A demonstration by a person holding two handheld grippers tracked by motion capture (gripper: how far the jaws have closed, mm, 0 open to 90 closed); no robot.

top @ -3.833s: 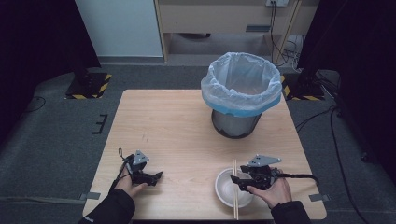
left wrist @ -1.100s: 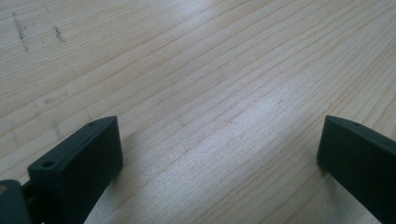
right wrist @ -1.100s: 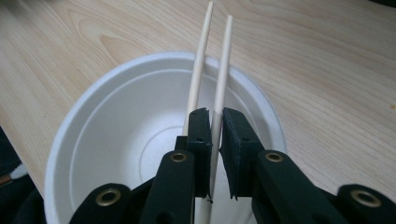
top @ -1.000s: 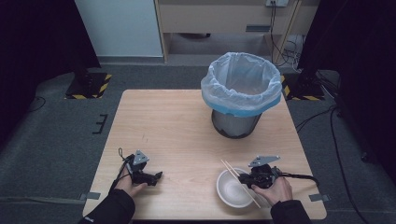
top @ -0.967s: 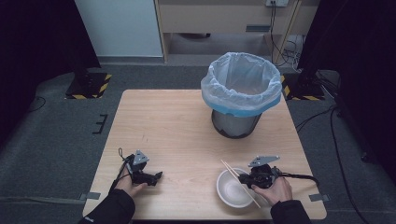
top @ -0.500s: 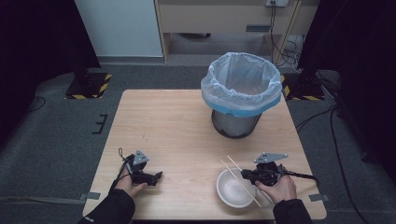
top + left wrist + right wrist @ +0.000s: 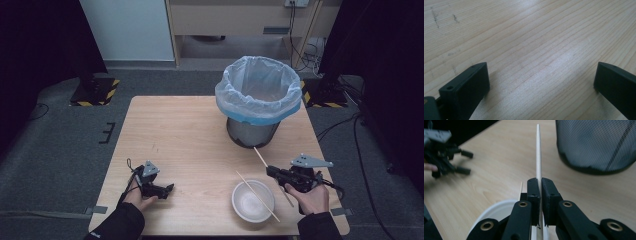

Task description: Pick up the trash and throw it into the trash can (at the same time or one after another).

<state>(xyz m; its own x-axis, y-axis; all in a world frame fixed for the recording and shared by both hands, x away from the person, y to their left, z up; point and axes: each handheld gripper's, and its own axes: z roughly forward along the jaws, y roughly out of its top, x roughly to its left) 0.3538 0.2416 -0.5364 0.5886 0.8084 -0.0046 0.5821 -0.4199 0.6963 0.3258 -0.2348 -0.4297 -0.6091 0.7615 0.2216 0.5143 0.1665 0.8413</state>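
My right gripper (image 7: 270, 172) is shut on a wooden chopstick (image 7: 258, 154), which it holds clear of the table. The stick points toward the foot of the bin. In the right gripper view the jaws (image 7: 541, 182) pinch that chopstick (image 7: 538, 152) between them. A second chopstick (image 7: 256, 195) lies slantwise across the white bowl (image 7: 245, 212); its tip (image 7: 521, 188) peeks past the left jaw above the bowl's rim (image 7: 491, 211). My left gripper (image 7: 167, 189) rests on the table at the front left, open, with bare wood between its jaws (image 7: 541, 82).
A mesh waste bin (image 7: 255, 132) lined with a pale blue bag (image 7: 235, 107) stands at the back right of the wooden table (image 7: 185, 130); its mesh wall (image 7: 596, 145) is close ahead of the right gripper. The left gripper (image 7: 456, 161) shows across the table.
My right gripper has risen and moved right, away from the bowl, with one chopstick in it. The other chopstick stays across the bowl. The left gripper has not moved.
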